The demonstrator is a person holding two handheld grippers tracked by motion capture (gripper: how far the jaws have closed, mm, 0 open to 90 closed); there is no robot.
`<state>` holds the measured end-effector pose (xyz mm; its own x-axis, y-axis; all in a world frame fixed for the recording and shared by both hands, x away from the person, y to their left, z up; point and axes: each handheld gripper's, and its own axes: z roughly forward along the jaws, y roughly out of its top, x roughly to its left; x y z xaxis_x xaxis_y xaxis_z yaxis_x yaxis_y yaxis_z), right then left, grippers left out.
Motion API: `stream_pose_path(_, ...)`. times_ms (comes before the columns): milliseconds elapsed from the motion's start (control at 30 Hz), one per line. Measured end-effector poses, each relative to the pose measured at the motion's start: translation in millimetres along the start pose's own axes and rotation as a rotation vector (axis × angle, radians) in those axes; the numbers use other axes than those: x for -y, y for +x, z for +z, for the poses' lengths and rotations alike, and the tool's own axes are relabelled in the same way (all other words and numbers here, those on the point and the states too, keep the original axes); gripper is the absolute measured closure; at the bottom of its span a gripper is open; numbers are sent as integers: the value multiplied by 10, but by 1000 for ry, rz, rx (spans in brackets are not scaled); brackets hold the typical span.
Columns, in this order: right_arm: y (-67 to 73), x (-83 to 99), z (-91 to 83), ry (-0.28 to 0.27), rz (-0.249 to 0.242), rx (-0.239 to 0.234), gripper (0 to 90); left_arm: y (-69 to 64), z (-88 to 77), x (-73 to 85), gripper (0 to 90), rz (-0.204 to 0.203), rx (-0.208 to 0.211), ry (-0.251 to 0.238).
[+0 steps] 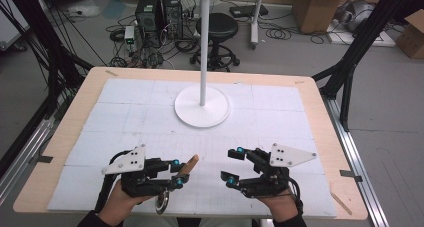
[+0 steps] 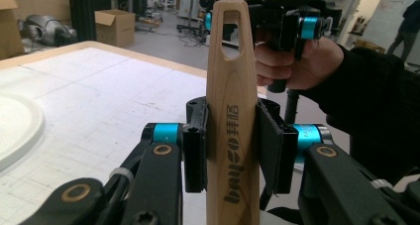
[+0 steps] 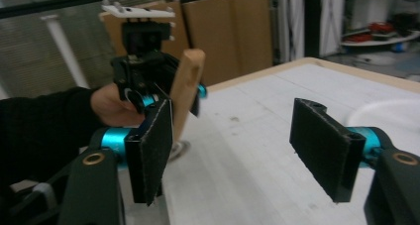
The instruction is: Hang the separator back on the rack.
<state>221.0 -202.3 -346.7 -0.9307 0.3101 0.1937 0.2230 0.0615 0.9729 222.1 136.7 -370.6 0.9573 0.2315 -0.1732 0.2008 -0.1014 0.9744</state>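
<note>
The left gripper (image 1: 176,174) clamps the wooden handle (image 2: 233,111) of a utensil between its pads, the handle's slotted tip rising past the jaws, while the metal end (image 1: 162,203) hangs below the gripper at the table's (image 1: 65,137) near edge, too small to identify. To its right, apart from it, the right gripper (image 1: 233,164) is open with nothing between its jaws. Beyond both grippers lies bare white matting up to the white stand (image 1: 202,106), whose top is cut off.
</note>
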Motion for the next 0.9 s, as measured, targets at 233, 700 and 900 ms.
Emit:
stream_pose_path(233, 41, -45, 210, 1, -19, -101, 411, -46, 36, -6, 672, 9, 47, -4)
stream_pose_path(700, 81, -101, 427, 25, -38, -248, 556, -113, 108, -12, 672, 13, 134, -3)
stream_pose_path(900, 94, -101, 475, 21, -42, -295, 676, -121, 103, -12, 672, 6, 149, -13)
